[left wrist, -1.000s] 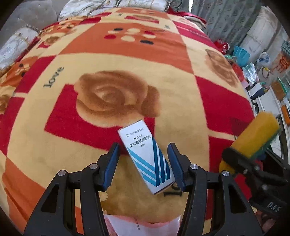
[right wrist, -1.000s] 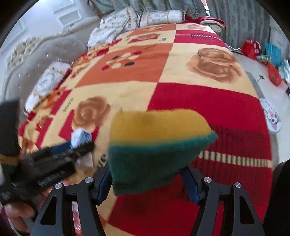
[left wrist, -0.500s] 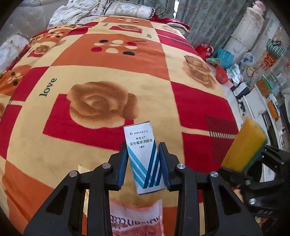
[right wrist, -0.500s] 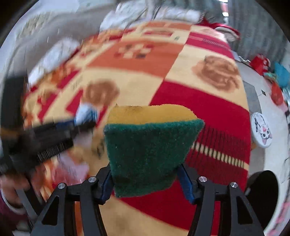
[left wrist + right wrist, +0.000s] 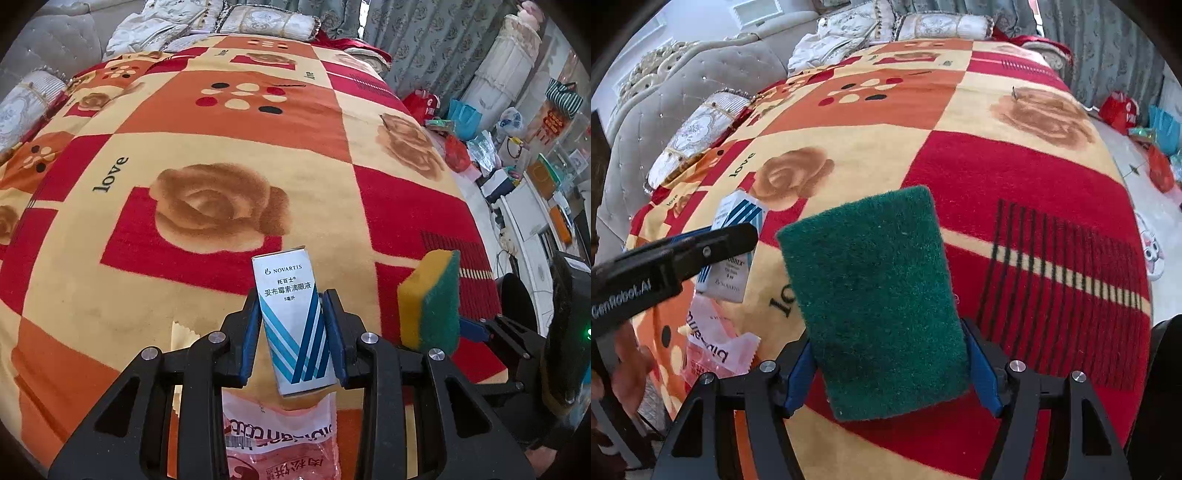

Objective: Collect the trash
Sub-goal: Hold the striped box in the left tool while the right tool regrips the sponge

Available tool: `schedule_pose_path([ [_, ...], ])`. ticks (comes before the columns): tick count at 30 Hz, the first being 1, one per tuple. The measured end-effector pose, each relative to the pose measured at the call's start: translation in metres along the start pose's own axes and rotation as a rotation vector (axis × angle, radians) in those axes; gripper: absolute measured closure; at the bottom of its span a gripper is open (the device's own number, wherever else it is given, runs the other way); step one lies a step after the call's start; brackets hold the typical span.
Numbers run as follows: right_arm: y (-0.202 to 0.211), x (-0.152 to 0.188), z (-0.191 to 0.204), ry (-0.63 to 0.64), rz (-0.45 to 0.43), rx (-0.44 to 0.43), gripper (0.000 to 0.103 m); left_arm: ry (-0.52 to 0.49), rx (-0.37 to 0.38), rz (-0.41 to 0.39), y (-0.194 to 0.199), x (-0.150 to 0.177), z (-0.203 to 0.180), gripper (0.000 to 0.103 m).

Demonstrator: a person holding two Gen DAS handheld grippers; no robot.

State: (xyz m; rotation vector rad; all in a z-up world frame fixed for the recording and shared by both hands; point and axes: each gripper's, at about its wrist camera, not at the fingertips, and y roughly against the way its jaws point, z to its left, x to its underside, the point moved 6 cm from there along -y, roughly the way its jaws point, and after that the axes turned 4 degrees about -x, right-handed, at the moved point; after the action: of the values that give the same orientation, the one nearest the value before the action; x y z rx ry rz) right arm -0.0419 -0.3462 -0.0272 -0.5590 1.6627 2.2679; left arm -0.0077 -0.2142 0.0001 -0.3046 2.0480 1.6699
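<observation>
Covering the bed, the blanket spreads below you. Your right gripper has the soft sponge between jaws that are opening — it could slip. Your left gripper clamps the light, crushable carton by its sides — wrapper underneath.

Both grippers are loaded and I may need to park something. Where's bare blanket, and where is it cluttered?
Free: the blanket from the brown rose up to the pillows, and the red striped patch ahead of the sponge. Crowded: the near edge, where a pink wrapper lies under the held eye-drop box.
</observation>
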Motion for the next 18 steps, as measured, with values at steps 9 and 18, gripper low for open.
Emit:
schedule_pose_path([
  [9, 0.005, -0.003, 0.006, 0.028, -0.053, -0.047, 0.018, 0.016, -0.008, -0.005, 0.001, -0.001, 0.003, 0.072],
  [18, 0.009, 0.005, -0.003, 0.005, -0.065, -0.010, 0.040, -0.015, -0.007, -0.022, 0.009, 0.004, -0.011, 0.072],
])
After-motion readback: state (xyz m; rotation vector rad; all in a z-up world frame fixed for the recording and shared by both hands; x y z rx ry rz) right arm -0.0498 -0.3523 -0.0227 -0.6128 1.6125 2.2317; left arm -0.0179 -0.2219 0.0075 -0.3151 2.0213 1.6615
